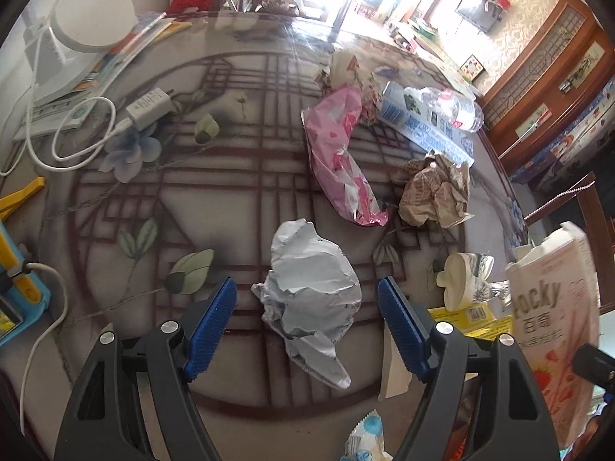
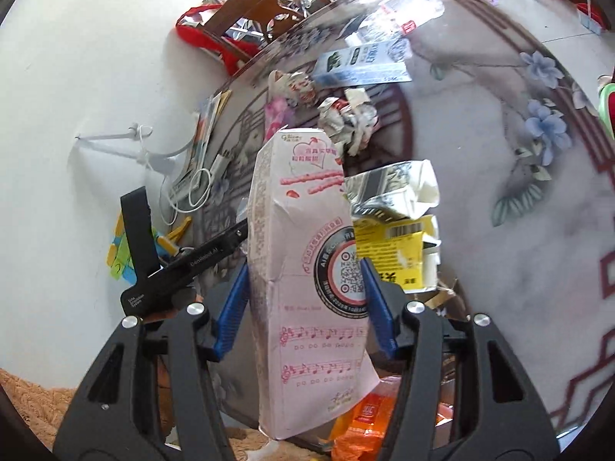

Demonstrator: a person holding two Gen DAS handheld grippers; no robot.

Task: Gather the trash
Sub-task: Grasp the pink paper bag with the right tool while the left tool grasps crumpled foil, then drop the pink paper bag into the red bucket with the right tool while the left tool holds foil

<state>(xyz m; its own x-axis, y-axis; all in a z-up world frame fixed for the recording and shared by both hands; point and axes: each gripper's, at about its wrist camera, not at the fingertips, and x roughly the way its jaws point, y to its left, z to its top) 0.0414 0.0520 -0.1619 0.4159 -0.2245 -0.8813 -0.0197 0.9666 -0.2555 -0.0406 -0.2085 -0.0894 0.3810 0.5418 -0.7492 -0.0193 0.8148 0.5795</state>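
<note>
Trash lies scattered on the round table (image 1: 127, 207). Left gripper (image 1: 307, 319): 2 fingers spread around a crumpled grey paper (image 1: 307, 292). Right gripper (image 2: 303, 303): clamped on a pink snack box (image 2: 307, 269), lifted.

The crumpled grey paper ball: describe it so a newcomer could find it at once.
On the round glass table with its dark red lattice pattern, look near the front edge, between the open blue fingers of the left hand-held gripper. The grey paper ball lies there, plain pale grey, unlike the pink wrapper and brown paper wad behind.

pink pocky box (image 2: 307, 269), grey crumpled paper (image 1: 307, 292), blue fingers (image 1: 211, 322).
</note>
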